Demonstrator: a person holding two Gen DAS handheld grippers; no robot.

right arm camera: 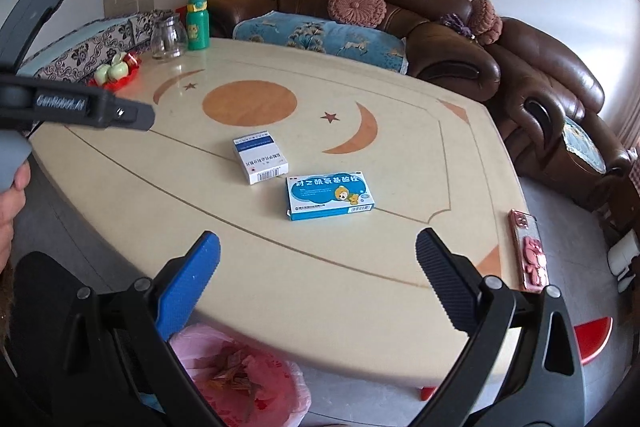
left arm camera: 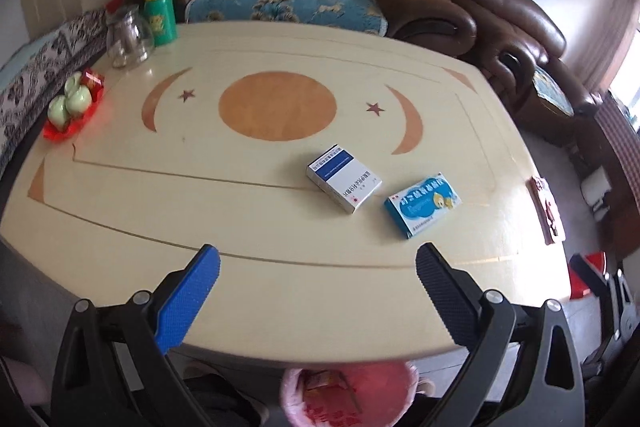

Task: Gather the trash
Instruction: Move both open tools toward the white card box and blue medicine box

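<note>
Hovering over near tabletop (right arm camera: 132, 195) edge: left gripper (left arm camera: 318, 259) and right gripper (right arm camera: 318, 245), jaws of both spread wide, holding nothing. Sitting below that edge: pink-lined trash bin (right arm camera: 240, 379), partly cut off.

Lying mid-tabletop, just apart: white medicine box (right arm camera: 260, 157), blue medicine box (right arm camera: 330, 195) to its right.

Likely best approaching each box flat, closing across the narrow sides.

Far left, glass jar (right arm camera: 168, 35); contents unclear.

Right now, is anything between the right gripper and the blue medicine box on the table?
Nothing visible: bare cream tabletop lies between the open right gripper and the blue cardboard medicine box.
</note>
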